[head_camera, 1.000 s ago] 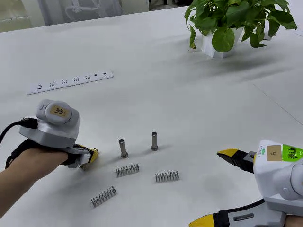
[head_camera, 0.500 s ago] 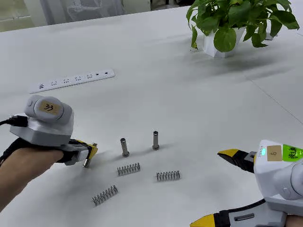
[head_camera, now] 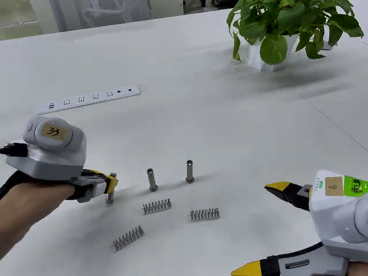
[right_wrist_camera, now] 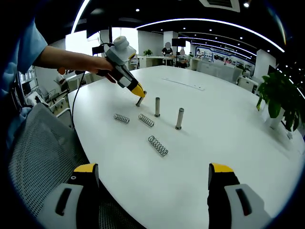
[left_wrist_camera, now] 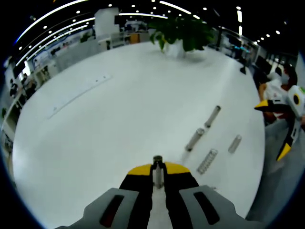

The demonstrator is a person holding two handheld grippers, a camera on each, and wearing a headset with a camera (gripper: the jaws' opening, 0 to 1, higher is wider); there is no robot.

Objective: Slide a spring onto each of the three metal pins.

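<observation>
My left gripper [head_camera: 108, 185] is shut on a metal pin [head_camera: 110, 194], held nearly upright with its foot at the white table, left of the others. The same pin [left_wrist_camera: 157, 172] sits between the yellow tips of the left gripper [left_wrist_camera: 157, 168]. Two more pins [head_camera: 152, 179] [head_camera: 189, 171] stand upright to its right. Three springs [head_camera: 157, 206] [head_camera: 204, 214] [head_camera: 127, 237] lie flat in front of the pins. The right gripper [head_camera: 261, 227] hovers open at the lower right with nothing between its fingers; the right gripper [right_wrist_camera: 152, 169] faces the pins [right_wrist_camera: 157, 107] [right_wrist_camera: 179, 118] and springs [right_wrist_camera: 157, 145].
A white power strip [head_camera: 86, 98] lies at the back left. A potted green plant [head_camera: 282, 29] stands at the back right. The table [head_camera: 230, 115] spreads wide and white around the parts. A mesh chair [right_wrist_camera: 33, 157] stands beside the table edge.
The left gripper has shifted a little left, and the pin in it has swung from tilted to nearly upright. The right gripper has stayed put.
</observation>
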